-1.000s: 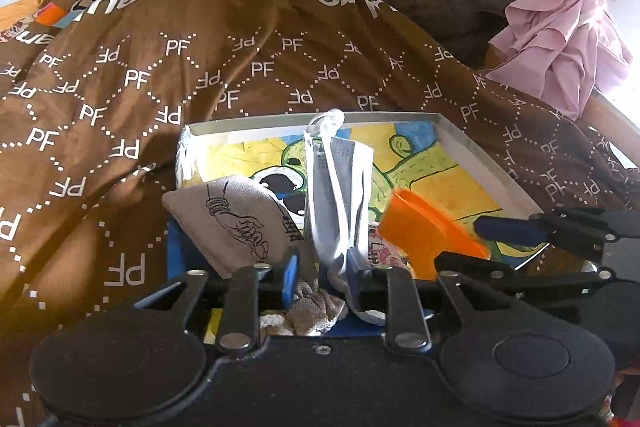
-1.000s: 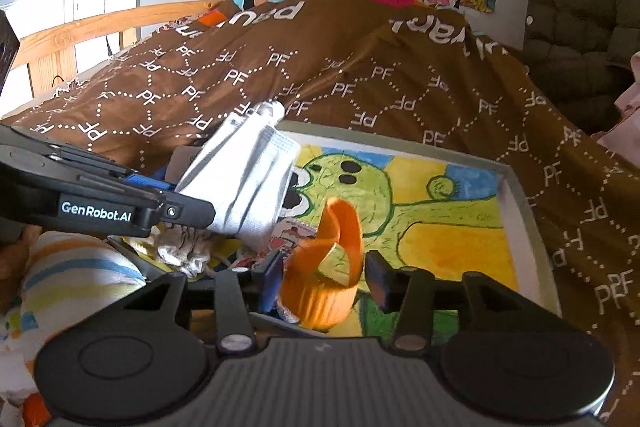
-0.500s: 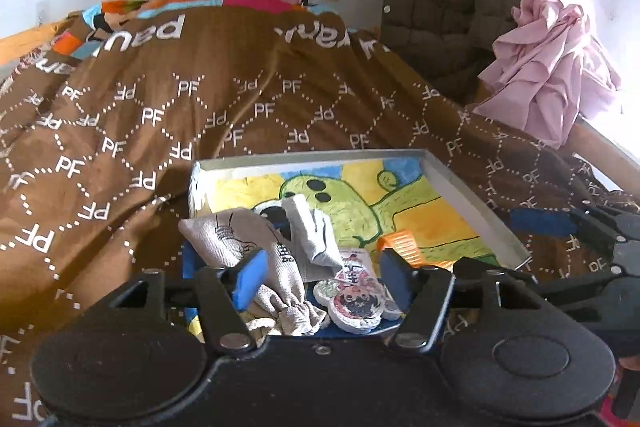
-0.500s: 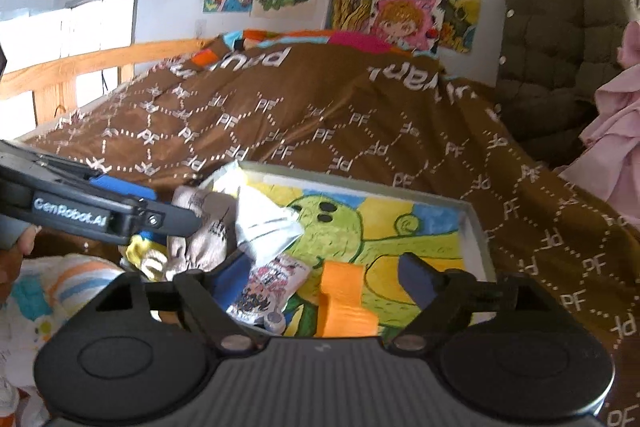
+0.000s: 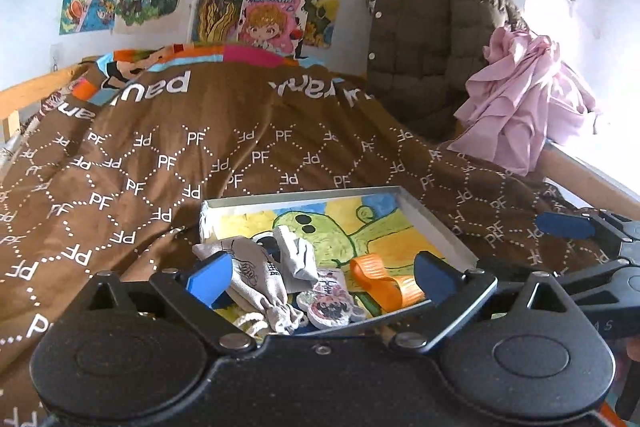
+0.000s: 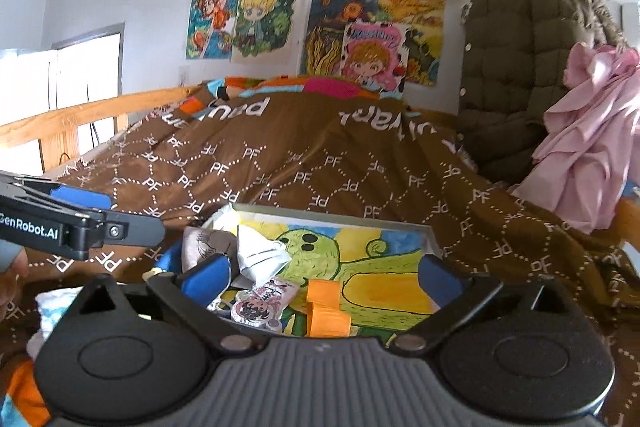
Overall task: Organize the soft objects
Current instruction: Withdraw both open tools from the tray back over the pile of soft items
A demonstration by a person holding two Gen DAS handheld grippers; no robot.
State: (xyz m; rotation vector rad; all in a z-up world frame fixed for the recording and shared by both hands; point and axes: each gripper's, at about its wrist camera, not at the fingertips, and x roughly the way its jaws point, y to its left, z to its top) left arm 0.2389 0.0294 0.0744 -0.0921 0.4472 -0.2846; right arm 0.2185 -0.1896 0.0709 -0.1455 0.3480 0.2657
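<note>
Brown quilted bedding supported the shallow tray ahead of both empty, spread grippers, left and right, where the face mask, drawstring pouch and orange strap lay collected.

Readable text in the room — not much

The brown blanket is covered in repeating white "PF" marks, plus bigger white letters near its top that appear upside down. The left gripper arm reads "GenRobot.AI" — poster lettering is too blurry to read.
</note>
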